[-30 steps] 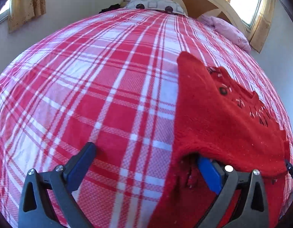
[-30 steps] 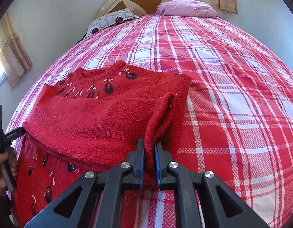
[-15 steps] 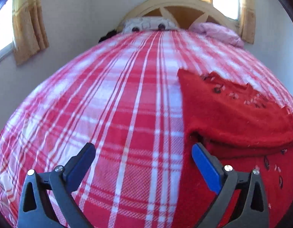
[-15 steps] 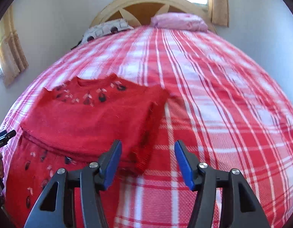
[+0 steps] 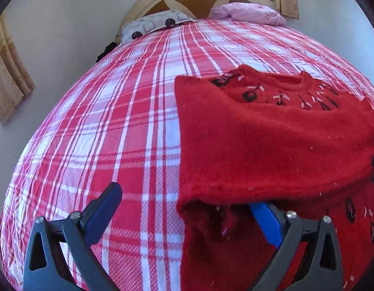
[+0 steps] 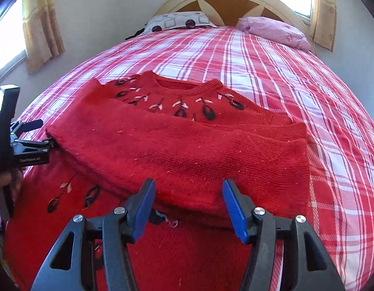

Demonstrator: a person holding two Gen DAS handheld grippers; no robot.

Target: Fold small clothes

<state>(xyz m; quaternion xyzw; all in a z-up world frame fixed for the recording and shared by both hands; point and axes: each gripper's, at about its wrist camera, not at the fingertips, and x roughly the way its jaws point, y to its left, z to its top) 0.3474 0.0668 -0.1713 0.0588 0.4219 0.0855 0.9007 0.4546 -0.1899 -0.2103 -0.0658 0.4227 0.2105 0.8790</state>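
Note:
A red knitted sweater (image 6: 177, 150) with dark embroidered motifs lies on the red-and-white plaid bed (image 6: 271, 72), its sleeves folded across the chest. My right gripper (image 6: 188, 184) stands open just above the near edge of the folded sleeve, with nothing pinched. In the left wrist view the sweater (image 5: 271, 140) fills the right side. My left gripper (image 5: 184, 197) is wide open at the sweater's left edge. Its right finger (image 5: 266, 220) reaches under the overhanging fold, and its left finger (image 5: 102, 215) is over bare bedspread. From the right wrist view the left gripper (image 6: 29, 143) shows at the sweater's left side, held by a hand (image 6: 7, 181).
A patterned pillow (image 6: 179, 21) and a pink pillow (image 6: 274, 31) lie against the cream headboard (image 6: 230, 2) at the far end. Curtained windows (image 6: 7, 38) flank the bed. Plaid bedspread (image 5: 114, 121) stretches left of the sweater.
My right gripper let go of the folded sleeve, opened and drew back. The sleeve now lies flat across the sweater. My left gripper rolled and shifted along the sweater's left edge, still open.

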